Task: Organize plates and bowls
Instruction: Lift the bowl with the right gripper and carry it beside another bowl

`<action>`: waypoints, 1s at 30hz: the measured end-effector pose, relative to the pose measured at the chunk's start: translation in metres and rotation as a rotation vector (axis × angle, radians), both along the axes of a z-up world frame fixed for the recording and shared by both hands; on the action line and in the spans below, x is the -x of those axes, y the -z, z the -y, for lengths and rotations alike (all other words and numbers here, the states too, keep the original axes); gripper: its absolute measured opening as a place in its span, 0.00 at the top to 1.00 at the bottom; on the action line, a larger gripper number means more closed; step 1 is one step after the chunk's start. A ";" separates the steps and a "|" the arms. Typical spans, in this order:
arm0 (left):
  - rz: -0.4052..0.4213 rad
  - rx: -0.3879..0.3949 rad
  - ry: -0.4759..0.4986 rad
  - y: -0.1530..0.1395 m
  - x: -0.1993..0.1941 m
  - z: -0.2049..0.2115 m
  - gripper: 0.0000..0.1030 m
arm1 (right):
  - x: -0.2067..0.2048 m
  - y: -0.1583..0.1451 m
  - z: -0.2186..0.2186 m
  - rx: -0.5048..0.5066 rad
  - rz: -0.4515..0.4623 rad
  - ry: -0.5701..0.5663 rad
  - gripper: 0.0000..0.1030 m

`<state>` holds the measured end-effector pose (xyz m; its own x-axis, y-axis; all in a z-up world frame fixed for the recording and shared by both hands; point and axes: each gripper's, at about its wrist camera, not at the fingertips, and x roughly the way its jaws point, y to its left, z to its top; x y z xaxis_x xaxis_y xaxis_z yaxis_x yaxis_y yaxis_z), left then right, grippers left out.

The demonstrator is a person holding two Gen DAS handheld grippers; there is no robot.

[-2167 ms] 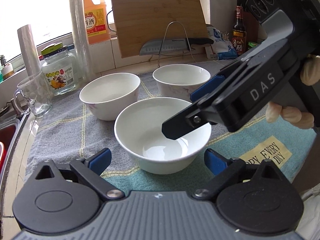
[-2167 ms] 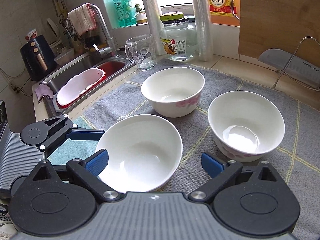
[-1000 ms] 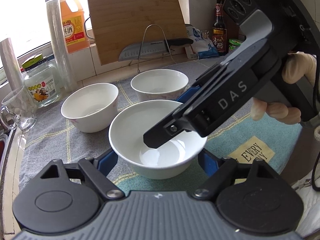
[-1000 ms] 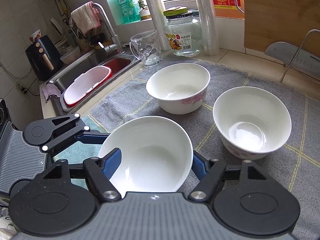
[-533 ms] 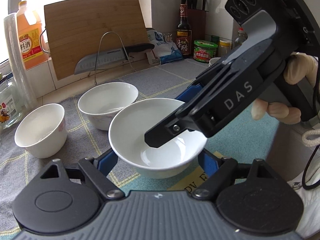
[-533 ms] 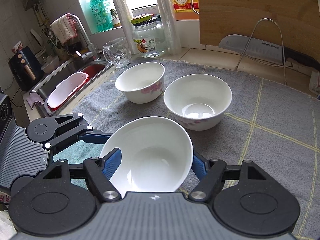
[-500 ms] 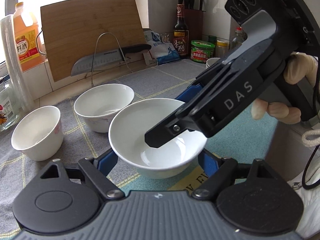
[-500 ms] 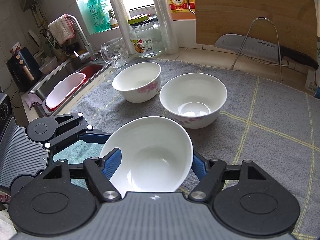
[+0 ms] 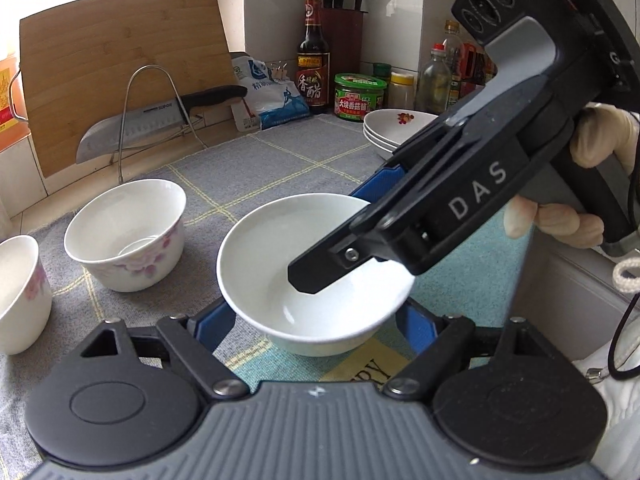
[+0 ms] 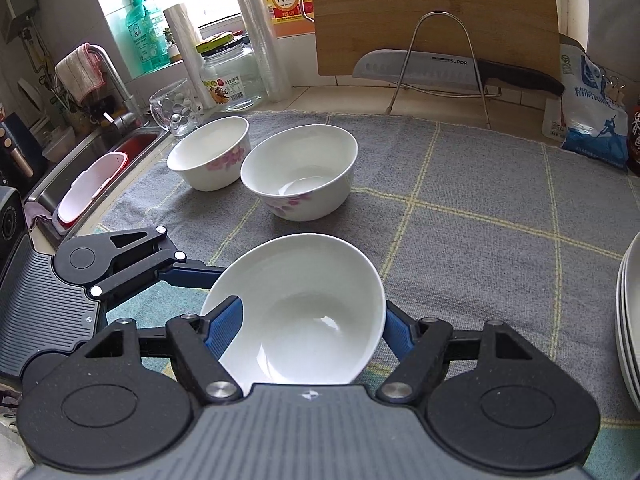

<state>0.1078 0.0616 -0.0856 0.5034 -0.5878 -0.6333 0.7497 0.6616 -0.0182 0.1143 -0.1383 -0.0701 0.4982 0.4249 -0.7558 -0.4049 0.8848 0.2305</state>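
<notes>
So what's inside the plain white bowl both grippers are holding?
The plain white bowl looks empty: bare glossy white in the right wrist view. In the left wrist view, one finger of the right gripper reaches over the rim and covers part of the inside. The near wall is hidden.

Open grey mat (image 10: 480, 240) ahead-right — passable; two floral bowls (image 10: 300, 172) block ahead-left; stacked plates (image 10: 630, 320) stand at the far right edge.

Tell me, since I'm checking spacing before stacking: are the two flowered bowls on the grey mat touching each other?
Cannot tell. In the right wrist view the nearer flowered bowl overlaps the farther flowered bowl, hiding any gap; the left wrist view shows mat between them, but the farther bowl is cut off.
</notes>
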 end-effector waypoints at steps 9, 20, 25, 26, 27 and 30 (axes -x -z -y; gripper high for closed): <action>-0.024 0.003 -0.006 0.002 0.000 0.004 0.16 | 0.000 0.002 0.004 -0.001 -0.014 -0.002 0.23; -0.023 0.005 -0.001 0.000 0.003 -0.004 0.07 | -0.001 -0.005 0.007 -0.010 0.030 0.015 0.01; -0.036 -0.017 -0.038 -0.005 0.007 -0.026 0.07 | -0.003 -0.011 0.006 0.000 0.052 0.007 0.00; -0.037 -0.023 -0.051 -0.006 0.007 -0.031 0.07 | -0.004 -0.013 0.005 0.006 0.058 0.005 0.00; -0.039 -0.029 -0.066 -0.006 0.007 -0.037 0.07 | -0.004 -0.014 0.005 0.009 0.062 0.004 0.00; -0.039 -0.038 -0.126 -0.008 0.004 -0.051 0.07 | -0.008 -0.016 0.002 0.009 0.074 -0.003 0.00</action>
